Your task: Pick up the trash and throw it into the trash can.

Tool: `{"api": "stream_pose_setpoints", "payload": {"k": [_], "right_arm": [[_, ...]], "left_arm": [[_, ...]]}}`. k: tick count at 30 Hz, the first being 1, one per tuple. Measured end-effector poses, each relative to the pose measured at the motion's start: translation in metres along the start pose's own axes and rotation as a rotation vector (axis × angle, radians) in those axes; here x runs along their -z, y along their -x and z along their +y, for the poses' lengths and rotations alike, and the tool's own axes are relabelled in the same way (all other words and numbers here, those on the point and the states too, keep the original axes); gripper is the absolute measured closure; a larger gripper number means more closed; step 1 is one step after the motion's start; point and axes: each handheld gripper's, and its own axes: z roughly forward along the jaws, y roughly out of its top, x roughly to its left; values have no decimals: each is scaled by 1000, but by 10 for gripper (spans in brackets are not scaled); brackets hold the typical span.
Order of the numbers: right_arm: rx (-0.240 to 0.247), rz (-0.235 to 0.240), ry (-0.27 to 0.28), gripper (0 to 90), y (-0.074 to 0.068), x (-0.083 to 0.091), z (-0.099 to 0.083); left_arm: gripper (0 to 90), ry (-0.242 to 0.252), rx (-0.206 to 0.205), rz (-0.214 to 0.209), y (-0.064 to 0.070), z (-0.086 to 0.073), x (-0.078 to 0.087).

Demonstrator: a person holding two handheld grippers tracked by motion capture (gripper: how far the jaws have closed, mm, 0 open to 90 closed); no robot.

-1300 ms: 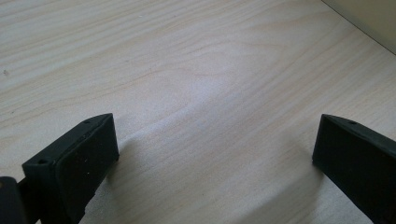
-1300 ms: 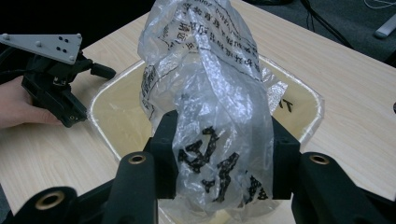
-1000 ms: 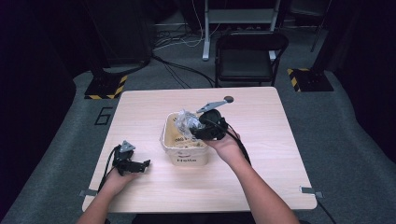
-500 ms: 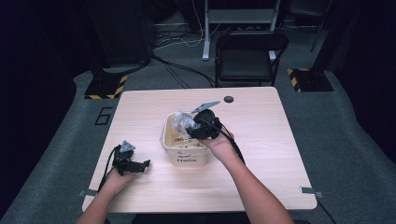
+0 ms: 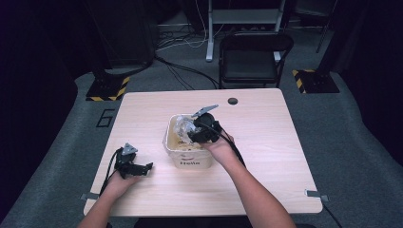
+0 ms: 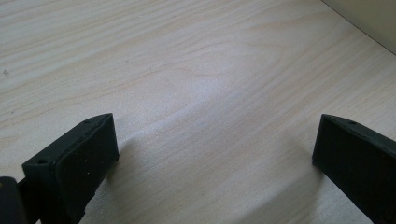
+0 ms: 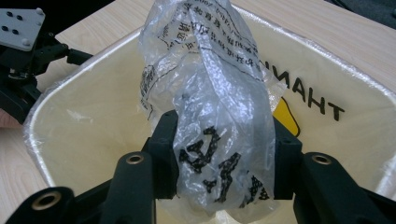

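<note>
Item: clear plastic bag [image 7: 215, 107], crumpled, black print, held over the cream tub [image 5: 177, 152] near the table's centre. My right gripper [image 5: 202, 132] has its jaws pressed on the bag from both sides, bag bulging above and below them.

Tub: rim [image 7: 84, 74] at 9 o'clock of the bag, far wall with black lettering at 3 o'clock. Room inside between bag and walls.

Left gripper [image 5: 132, 166]: at 8 o'clock of the tub, well apart, jaws spread wide on the bare table [image 6: 196, 84], nothing between.

Table [image 5: 266, 142]: open wood at 3 o'clock of the tub up to the right edge; dark round hole [image 5: 232, 100] at 12 o'clock near the far edge.

Beyond: black chair [image 5: 254, 61] past the far edge.
</note>
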Motion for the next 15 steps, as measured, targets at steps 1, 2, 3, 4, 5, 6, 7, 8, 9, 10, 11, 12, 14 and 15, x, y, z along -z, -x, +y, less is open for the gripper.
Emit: {"api": "stream_pose_setpoints", "payload": {"k": [1,2,3,4,5,6,7,8,9,10,11,12,14,15], "right_arm": [[1,1,-4,549,0,-1,0],[1,1,-4,549,0,-1,0],[-1,0,-8,547,0,-2,-1],[-3,0,-13,542,0,-3,-1],[-3,2,-19,520,0,-5,-1],[-3,5,-24,505,0,-6,-1],[1,5,-26,505,0,-7,-2],[1,5,-26,487,0,-7,-2],[3,1,-25,467,-1,-7,-2],[3,-4,-24,442,-1,-8,-3],[10,-7,-27,415,-1,-8,-3],[6,-23,-29,379,-2,-7,-4],[6,-27,-27,362,-1,-6,-5],[-2,-28,-26,340,0,-6,-5]], "left_arm": [[1,1,1,0,0,0,0],[1,1,2,0,0,0,0],[1,-1,-1,0,0,0,0],[1,0,-1,0,0,0,0],[1,-1,-1,0,0,0,0],[1,3,4,1,0,0,0],[1,3,4,1,0,0,0],[1,-1,-1,0,0,0,0],[1,0,0,0,0,0,0],[1,0,0,0,0,0,0],[1,-1,0,0,0,0,0],[1,1,1,0,0,0,0],[1,4,5,1,0,0,0],[1,1,1,0,0,0,0]]}}
